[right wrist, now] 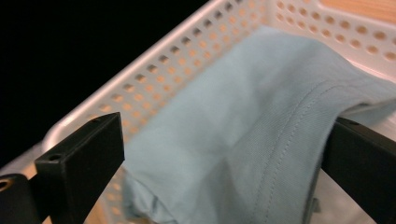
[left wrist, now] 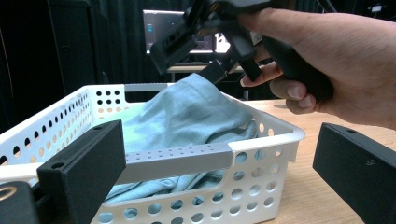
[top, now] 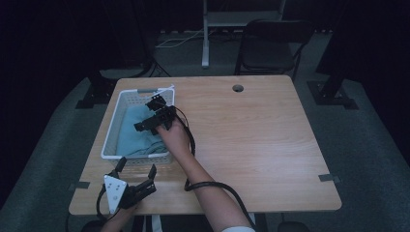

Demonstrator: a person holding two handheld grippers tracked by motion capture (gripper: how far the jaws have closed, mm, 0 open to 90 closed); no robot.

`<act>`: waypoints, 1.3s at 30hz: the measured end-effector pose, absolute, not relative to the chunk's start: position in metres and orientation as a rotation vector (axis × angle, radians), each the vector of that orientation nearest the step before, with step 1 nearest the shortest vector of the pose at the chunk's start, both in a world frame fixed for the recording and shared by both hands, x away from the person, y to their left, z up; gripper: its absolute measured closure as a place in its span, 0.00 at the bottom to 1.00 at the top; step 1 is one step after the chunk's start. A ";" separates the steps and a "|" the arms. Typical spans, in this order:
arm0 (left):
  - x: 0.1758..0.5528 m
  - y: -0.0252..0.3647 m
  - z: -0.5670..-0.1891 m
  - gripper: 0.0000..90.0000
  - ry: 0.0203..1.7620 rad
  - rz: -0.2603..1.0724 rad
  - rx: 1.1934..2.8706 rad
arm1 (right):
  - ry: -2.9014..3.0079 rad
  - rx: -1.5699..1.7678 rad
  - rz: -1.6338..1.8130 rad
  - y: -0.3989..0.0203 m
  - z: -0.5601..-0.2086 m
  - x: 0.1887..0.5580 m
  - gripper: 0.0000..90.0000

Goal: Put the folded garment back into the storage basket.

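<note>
A square table of light wood [top: 251, 145] carries everything in the scene. On its left part stands a white rectangular plastic basket with perforated walls [top: 112, 126], one grey handle bar on its near rim and another on its far rim. Inside the basket lies a pale blue-green cloth garment with a stitched hem [top: 138, 135]; it is crumpled, and one part of it rises above the basket rim in the left gripper view [left wrist: 191, 109].

The person's right hand [top: 175, 137] reaches over the basket and holds the right black gripper [top: 155, 112] above the cloth. In the right gripper view its jaws stand wide apart, and the raised fold of the cloth [right wrist: 252, 135] lies between them. The fold drapes over the jaw on the right side of that view and touches it, while the other jaw stays apart from the cloth. The jaws are not pressed together on the fabric.

The left black gripper [top: 138, 170], with a grey three-cornered plate on top, is near the front edge of the table, just before the basket's near wall. Its jaws are spread wide and hold nothing.
</note>
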State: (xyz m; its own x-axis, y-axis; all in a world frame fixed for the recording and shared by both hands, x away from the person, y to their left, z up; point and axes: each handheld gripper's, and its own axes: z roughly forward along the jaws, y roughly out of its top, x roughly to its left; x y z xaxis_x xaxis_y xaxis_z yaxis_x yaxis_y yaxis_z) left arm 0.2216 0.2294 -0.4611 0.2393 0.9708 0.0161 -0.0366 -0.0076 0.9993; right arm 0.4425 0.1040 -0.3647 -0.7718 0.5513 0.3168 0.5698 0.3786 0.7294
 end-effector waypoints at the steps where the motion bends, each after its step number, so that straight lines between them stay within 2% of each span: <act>1: 0.222 0.229 -0.461 0.04 0.999 1.054 1.297 | -2.591 -1.054 -1.384 0.104 -0.365 0.443 0.02; 22: 0.222 0.229 -0.461 0.04 1.009 1.062 1.295 | -2.422 -0.928 -1.786 0.068 -0.352 0.422 0.02; 39: 0.222 0.229 -0.461 0.04 1.010 1.063 1.293 | -2.465 -0.902 -1.815 0.047 -0.331 0.407 0.02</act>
State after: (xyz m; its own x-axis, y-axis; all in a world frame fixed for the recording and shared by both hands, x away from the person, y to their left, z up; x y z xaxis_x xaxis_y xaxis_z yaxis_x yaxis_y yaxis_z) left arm 0.2220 0.2288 -0.4610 0.2264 0.9739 0.0155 -0.0344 -0.0079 0.9994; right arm 0.4073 0.0466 -0.3314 -0.8389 0.4648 0.2831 0.4082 0.1933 0.8922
